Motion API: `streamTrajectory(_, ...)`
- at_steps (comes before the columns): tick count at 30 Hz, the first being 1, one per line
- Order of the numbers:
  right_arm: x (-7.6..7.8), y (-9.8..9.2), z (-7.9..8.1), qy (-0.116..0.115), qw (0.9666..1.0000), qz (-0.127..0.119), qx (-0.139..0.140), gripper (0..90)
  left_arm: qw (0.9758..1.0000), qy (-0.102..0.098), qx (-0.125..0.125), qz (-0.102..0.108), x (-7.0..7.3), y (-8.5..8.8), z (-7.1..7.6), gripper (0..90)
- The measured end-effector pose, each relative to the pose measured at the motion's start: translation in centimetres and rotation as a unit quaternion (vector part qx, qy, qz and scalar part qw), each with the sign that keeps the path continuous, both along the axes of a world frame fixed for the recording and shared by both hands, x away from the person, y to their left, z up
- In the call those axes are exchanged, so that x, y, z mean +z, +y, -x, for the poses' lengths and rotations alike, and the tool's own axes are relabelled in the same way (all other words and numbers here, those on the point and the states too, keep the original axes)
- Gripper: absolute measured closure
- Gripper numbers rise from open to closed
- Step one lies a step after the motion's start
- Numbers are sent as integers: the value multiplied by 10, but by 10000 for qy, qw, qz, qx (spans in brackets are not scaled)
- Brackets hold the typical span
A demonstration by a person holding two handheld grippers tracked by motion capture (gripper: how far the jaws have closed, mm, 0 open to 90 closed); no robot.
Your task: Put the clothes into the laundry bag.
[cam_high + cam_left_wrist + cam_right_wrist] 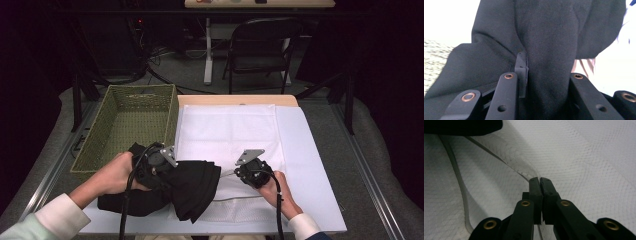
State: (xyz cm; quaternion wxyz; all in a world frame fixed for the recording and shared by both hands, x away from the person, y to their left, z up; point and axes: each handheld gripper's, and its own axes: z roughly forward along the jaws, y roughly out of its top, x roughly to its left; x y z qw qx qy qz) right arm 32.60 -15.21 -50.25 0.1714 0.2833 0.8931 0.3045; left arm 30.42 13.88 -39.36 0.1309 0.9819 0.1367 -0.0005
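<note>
Left gripper: I am pinching the black garment, near the table's front edge.
Right gripper: I am pinching the white mesh bag, jaws pressed together.

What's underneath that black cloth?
The black cloth lies partly on a white mesh bag and the table's white sheet. Anything else beneath it is covered.

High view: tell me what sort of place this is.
Probably a lab or workshop set up for recording, not a home: a work table under a white cover, a folding chair behind it, and loose cables across the floor.
</note>
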Motion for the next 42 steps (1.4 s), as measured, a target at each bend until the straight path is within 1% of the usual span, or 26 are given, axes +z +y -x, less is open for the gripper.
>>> streamTrajectory(1, 0, 0, 0, 10, 10000, -13, -29, 883, 10000, 24, -9, -15, -1, -1, 1, 730)
streamTrajectory(4, 1, 0, 0, -19, 10000, -25, -36, 883, 10000, 8, -26, -20, -6, -5, 5, 736)
streamTrajectory(6, 2, 1, 0, -38, 10000, -25, -47, 883, 10000, 54, 13, 51, -11, -9, 8, 743)
streamTrajectory(7, 3, 1, 0, -42, 10000, -38, -79, 883, 10000, 79, -16, 43, -13, -11, 9, 745)
streamTrajectory(11, 5, 2, 0, -64, 9999, -49, -94, 883, 9999, 90, 67, 65, -24, -20, 10, 750)
streamTrajectory(13, 8, 2, 1, -97, 9998, -86, -125, 884, 9996, 160, 152, 160, -29, -23, 9, 750)
streamTrajectory(16, 11, 3, 2, -125, 9997, -119, -156, 884, 9992, 244, 212, 242, -36, -28, 8, 750)
streamTrajectory(19, 12, 2, 1, -147, 9997, -135, -170, 885, 9989, 344, 163, 262, -42, -32, 10, 749)
streamTrajectory(23, 11, 1, 0, -145, 9997, -84, -175, 885, 9987, 395, 97, 293, -50, -36, 14, 749)
streamTrajectory(24, 11, 1, 0, -130, 9997, -93, -189, 885, 9987, 409, 86, 293, -51, -36, 14, 749)
streamTrajectory(26, 11, 1, -1, -160, 9997, -26, -173, 885, 9984, 432, 71, 350, -52, -37, 16, 749)
streamTrajectory(29, 7, 3, -3, -162, 9995, 53, -250, 885, 9985, 414, 15, 354, -50, -38, 18, 749)
streamTrajectory(31, 5, 3, -6, -150, 9995, 115, -266, 885, 9983, 422, -23, 412, -49, -40, 19, 749)
streamTrajectory(32, 4, 4, -6, -131, 9992, 93, -361, 886, 9981, 431, -95, 426, -48, -40, 21, 749)
streamTrajectory(33, 5, 4, -7, -163, 9990, 98, -393, 885, 9979, 438, -117, 459, -47, -41, 22, 749)
streamTrajectory(34, 6, 3, -8, -232, 9991, 94, -345, 886, 9979, 435, -132, 470, -47, -41, 22, 748)
streamTrajectory(36, 9, 4, -8, -271, 9989, 20, -389, 886, 9979, 403, -84, 504, -48, -42, 21, 749)
streamTrajectory(37, 11, 4, -8, -305, 9988, 10, -380, 885, 9980, 403, -56, 488, -49, -42, 19, 749)
streamTrajectory(38, 13, 4, -6, -334, 9985, -50, -422, 886, 9980, 384, -2, 509, -50, -42, 18, 749)
streamTrajectory(40, 19, 4, -4, -443, 9983, -107, -373, 885, 9977, 393, 122, 538, -53, -44, 15, 749)
streamTrajectory(42, 26, 5, -1, -497, 9979, -241, -335, 886, 9970, 386, 285, 604, -54, -45, 12, 749)
